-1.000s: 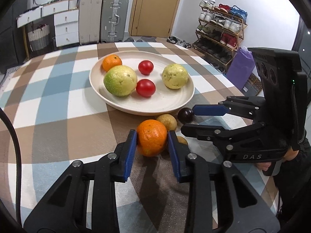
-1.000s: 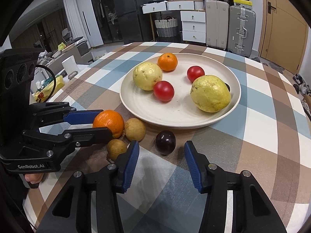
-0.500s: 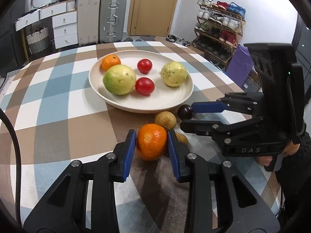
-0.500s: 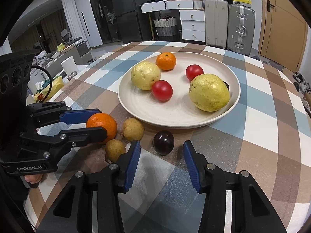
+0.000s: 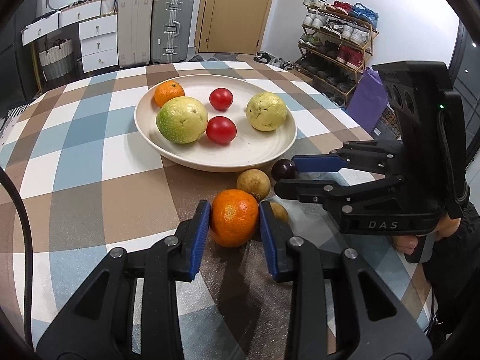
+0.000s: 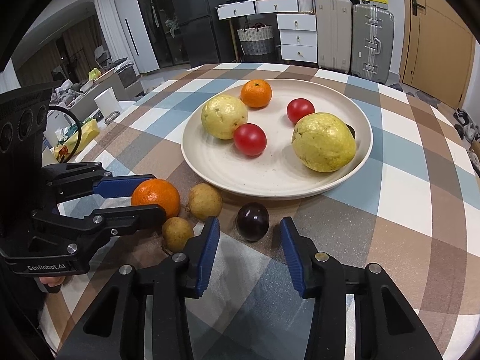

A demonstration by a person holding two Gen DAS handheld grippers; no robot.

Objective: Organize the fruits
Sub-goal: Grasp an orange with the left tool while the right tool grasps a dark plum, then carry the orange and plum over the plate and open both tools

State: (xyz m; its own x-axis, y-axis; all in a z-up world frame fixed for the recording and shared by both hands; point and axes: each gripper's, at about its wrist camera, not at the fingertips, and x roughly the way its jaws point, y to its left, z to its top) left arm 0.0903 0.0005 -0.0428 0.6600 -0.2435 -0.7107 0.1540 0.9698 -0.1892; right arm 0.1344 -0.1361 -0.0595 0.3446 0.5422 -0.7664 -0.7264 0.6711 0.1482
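Change since earlier frame: right gripper (image 6: pixel 249 240) jaws stand narrower around the dark plum (image 6: pixel 252 221); both hands kept their place.
Left gripper (image 5: pixel 234 222): jaws pinching the orange (image 5: pixel 234 217), which rests on the bench (image 5: pixel 90 180).
Right gripper now: jaws closing, plum between them, pads not touching it.
Plum: on the bench, just beside the plate rim (image 6: pixel 270 193).
Brown fruits: two small ones (image 6: pixel 205 201) (image 6: pixel 177 234) between orange and plum.
Plate content: two guavas, two tomatoes, one small orange.
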